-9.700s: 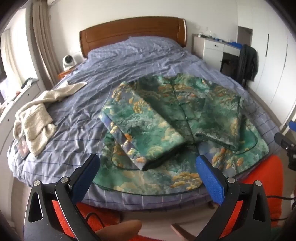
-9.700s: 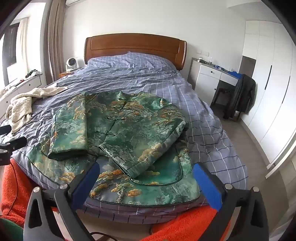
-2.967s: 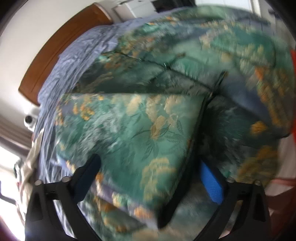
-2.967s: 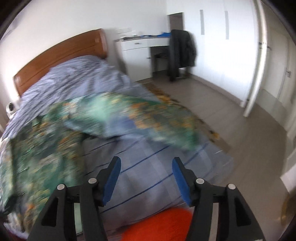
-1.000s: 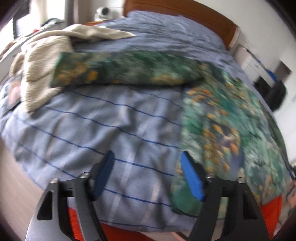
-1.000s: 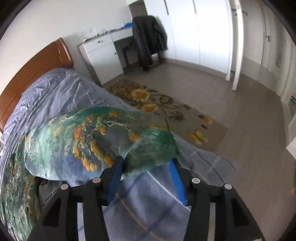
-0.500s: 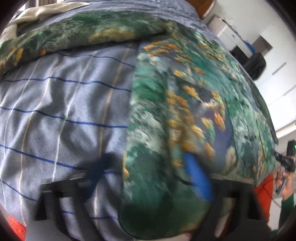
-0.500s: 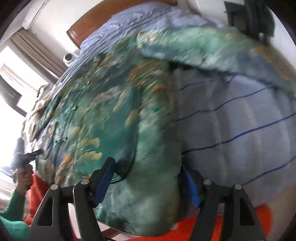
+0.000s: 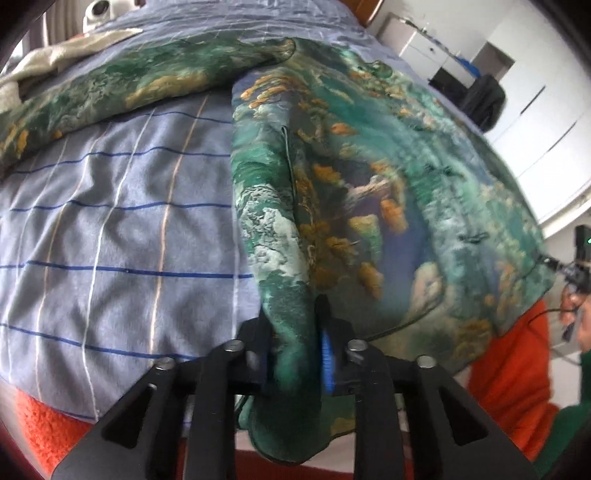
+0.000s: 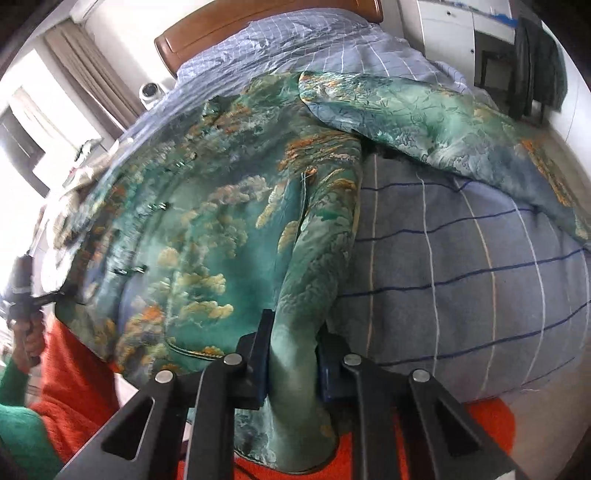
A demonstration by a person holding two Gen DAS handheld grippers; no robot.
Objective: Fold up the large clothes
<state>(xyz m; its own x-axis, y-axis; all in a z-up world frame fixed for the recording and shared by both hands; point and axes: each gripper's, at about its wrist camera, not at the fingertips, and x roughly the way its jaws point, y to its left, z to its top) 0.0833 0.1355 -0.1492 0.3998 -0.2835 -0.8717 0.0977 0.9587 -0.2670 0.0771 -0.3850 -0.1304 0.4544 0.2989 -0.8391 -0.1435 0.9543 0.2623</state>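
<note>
Left wrist: left gripper [image 9: 295, 347] clamped on jacket [image 9: 369, 184] hem corner; jacket flat on bed [image 9: 110, 221], sleeve out sideways.
Right wrist: right gripper [image 10: 293, 354] pinching opposite hem corner [image 10: 299, 295], other sleeve out. No fold visible; folding barely begun.

Open lane on the left side: bare blue-checked bedsheet [image 9: 110, 229] between the green brocade jacket's body [image 9: 388, 177] and its spread left sleeve [image 9: 122, 85]. A cream knitted garment [image 9: 48, 62] blocks the far-left corner just past that sleeve. On the right side, bare sheet again, bounded above by the spread right sleeve [image 10: 443, 125]. An orange fleece blanket [image 10: 487, 424] lines the bed's foot edge. Beyond the bed, a dark coat on a chair [image 10: 535, 62] stands by the white drawer unit [image 10: 447, 26].
</note>
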